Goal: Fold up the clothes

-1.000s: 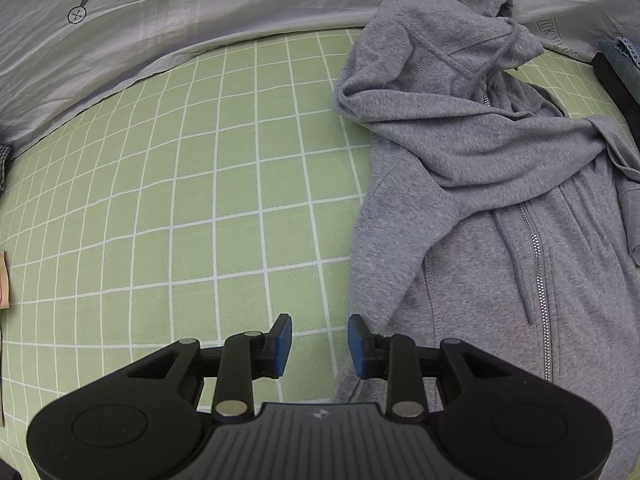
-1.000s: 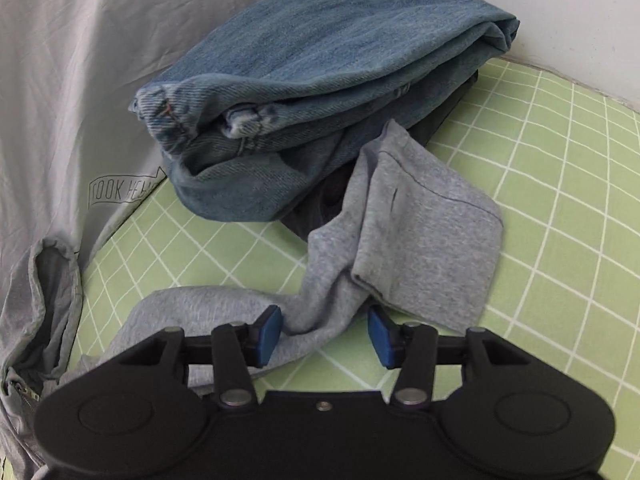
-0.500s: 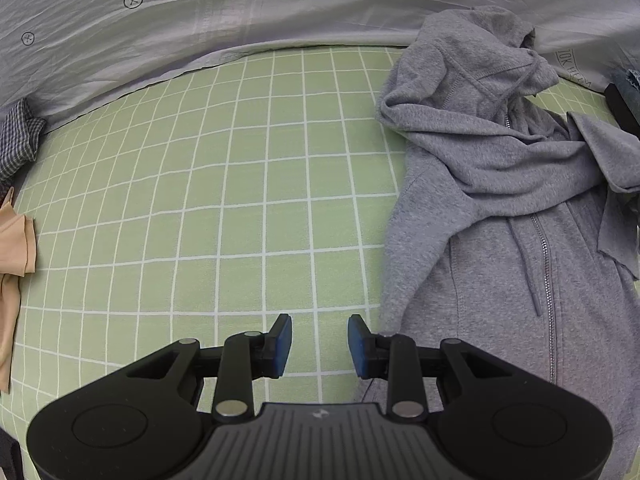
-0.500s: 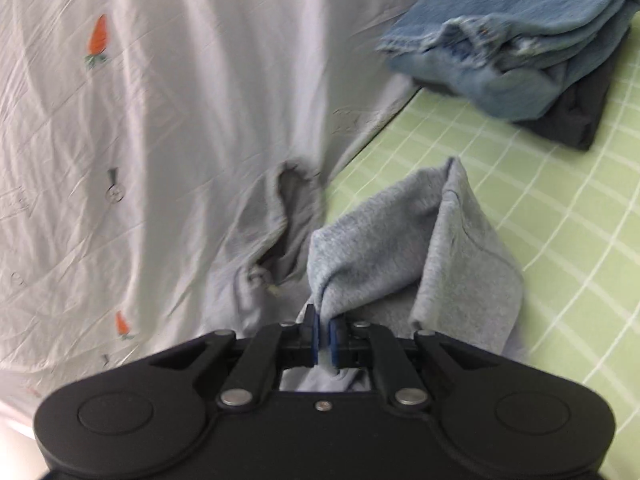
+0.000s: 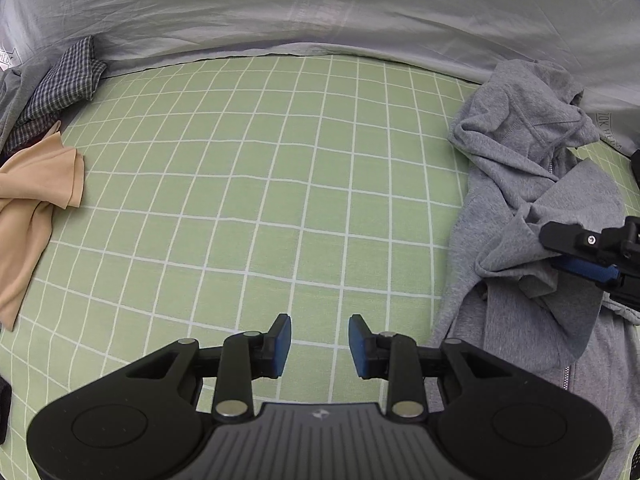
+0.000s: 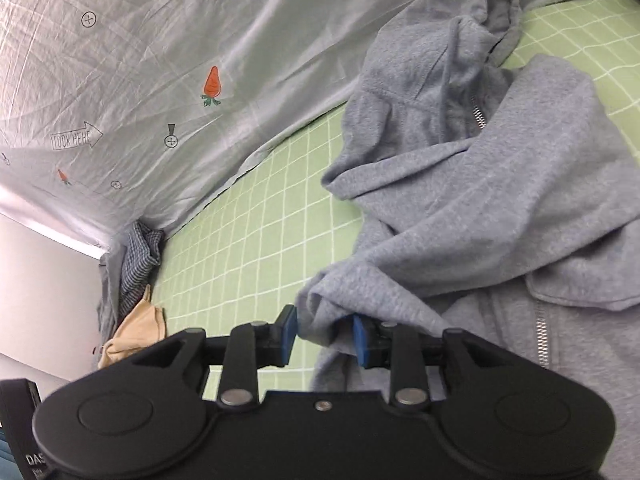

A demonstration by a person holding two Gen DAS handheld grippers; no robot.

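Your right gripper (image 6: pixel 325 336), clamped on the sleeve (image 6: pixel 400 280) half a second ago, now has its fingers spread with the fabric bunched loosely between them. The grey hoodie (image 5: pixel 532 216) lies crumpled on the green checked sheet (image 5: pixel 260 200). Your left gripper (image 5: pixel 319 344) hangs spread apart, holding nothing, beside its hem.

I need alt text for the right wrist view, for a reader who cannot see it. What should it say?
The right gripper, jaws open, has a bunched fold of a grey zip hoodie lying between its blue pads. The hoodie lies crumpled on a green checked sheet. Behind it is a grey carrot-print cloth; checked and beige garments sit far left.
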